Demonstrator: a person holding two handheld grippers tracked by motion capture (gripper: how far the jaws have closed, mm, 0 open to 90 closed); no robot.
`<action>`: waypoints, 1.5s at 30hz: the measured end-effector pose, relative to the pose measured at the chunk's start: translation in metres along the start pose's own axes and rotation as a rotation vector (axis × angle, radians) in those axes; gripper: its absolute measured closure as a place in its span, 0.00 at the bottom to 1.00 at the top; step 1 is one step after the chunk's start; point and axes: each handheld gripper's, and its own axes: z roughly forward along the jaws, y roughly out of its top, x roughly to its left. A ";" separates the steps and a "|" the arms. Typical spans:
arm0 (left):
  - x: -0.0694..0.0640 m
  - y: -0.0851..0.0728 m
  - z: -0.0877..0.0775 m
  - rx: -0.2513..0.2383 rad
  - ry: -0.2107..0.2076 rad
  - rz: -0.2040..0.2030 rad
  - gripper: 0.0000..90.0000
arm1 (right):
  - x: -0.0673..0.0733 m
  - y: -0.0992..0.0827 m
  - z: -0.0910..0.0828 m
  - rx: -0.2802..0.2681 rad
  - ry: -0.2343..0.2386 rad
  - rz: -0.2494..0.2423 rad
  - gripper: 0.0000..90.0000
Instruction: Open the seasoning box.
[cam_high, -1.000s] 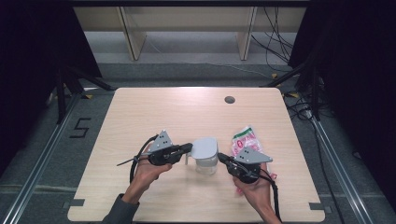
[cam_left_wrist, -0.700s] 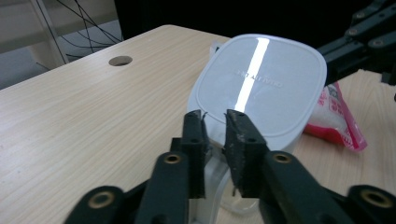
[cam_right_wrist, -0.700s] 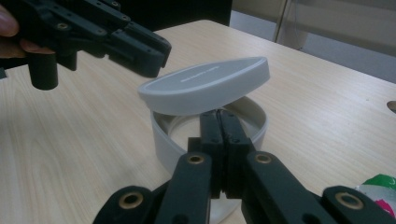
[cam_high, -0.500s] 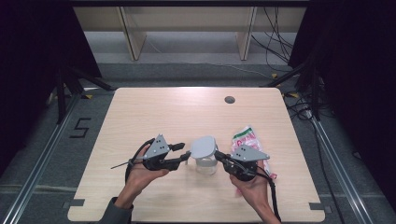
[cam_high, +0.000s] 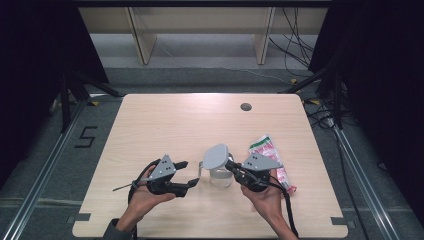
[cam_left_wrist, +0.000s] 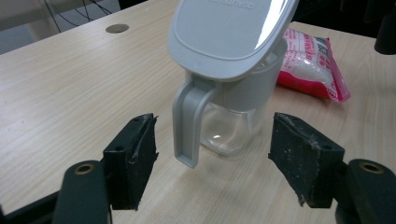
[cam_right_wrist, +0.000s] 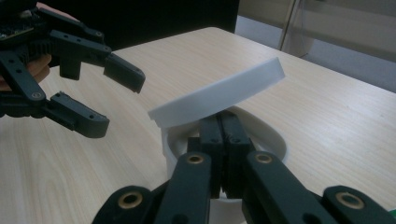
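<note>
On the pale wooden table, left gripper fingers have just spread apart; right gripper fingers clamp the jug.

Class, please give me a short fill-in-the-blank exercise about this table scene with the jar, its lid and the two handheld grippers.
1. The jar has a grey lid that is tilted ____.
2. The left gripper has its jaws ____, apart from the jar's handle.
3. The right gripper is shut on the jar's ____.
4. The packet behind the jar is mostly ____ in colour.

Missing words: open; open; rim; pink
</note>
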 end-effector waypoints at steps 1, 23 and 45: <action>-0.002 -0.002 0.000 0.000 0.001 -0.013 0.34 | -0.003 0.001 0.001 -0.020 -0.012 -0.041 1.00; -0.008 -0.035 -0.008 0.055 0.017 -0.032 0.33 | 0.010 0.018 0.012 -0.050 0.028 -0.037 0.99; -0.008 -0.040 -0.011 0.048 -0.001 -0.090 0.32 | -0.027 0.018 -0.018 -0.029 -0.048 -0.015 0.73</action>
